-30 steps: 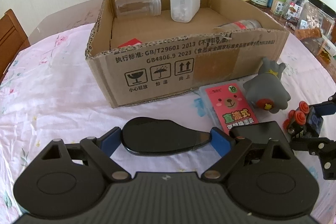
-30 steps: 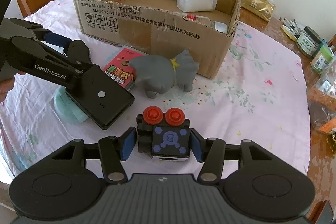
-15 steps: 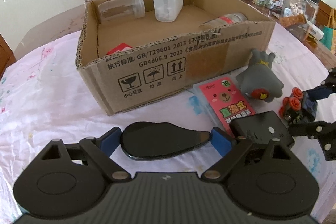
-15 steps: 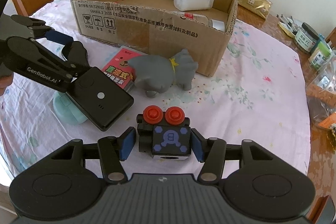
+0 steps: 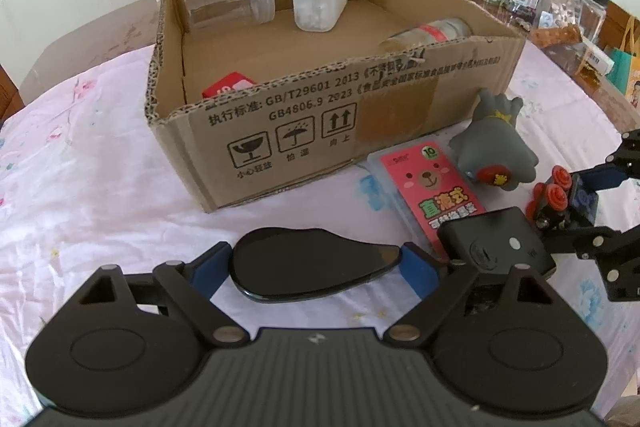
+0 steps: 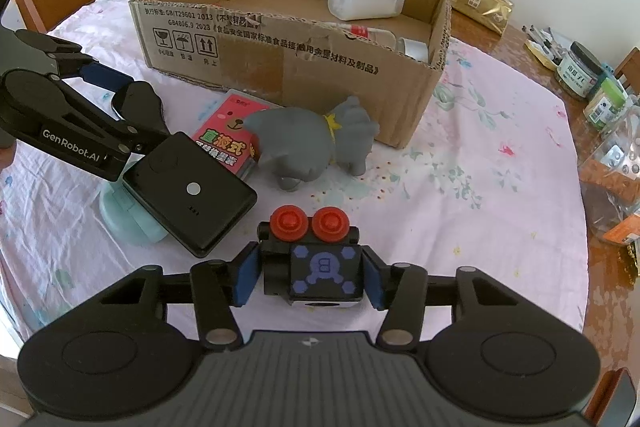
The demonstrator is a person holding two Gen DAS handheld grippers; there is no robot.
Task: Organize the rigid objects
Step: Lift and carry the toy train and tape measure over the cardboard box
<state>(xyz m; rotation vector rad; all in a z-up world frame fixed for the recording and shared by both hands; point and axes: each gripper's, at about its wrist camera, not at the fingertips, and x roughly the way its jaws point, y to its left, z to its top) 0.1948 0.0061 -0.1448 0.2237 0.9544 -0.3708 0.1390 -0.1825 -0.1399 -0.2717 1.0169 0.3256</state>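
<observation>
Two grippers now each have an object between their fingers, and the change in the last second is on the right side: the right gripper (image 6: 310, 277) has just been closing its jaws, and its blue pads now press on both sides of the small black cube toy with two red knobs and a purple face (image 6: 316, 259), which still rests on the pink flowered tablecloth (image 6: 480, 163). The left gripper (image 5: 316, 265) has also narrowed a little; it stays wide because the flat glossy black teardrop-shaped object (image 5: 310, 263) is long, and its pads touch both ends of it. The left view has turned slightly, so the open brown cardboard box (image 5: 320, 115) now sits more in the middle. I judge that both grasps are finished and lifting into the box comes next. The grey rubber animal toy (image 6: 316, 143), the pink card pack (image 6: 226, 143) and the black rectangular device (image 6: 196, 195) still wait outside the box, near its front wall.
</observation>
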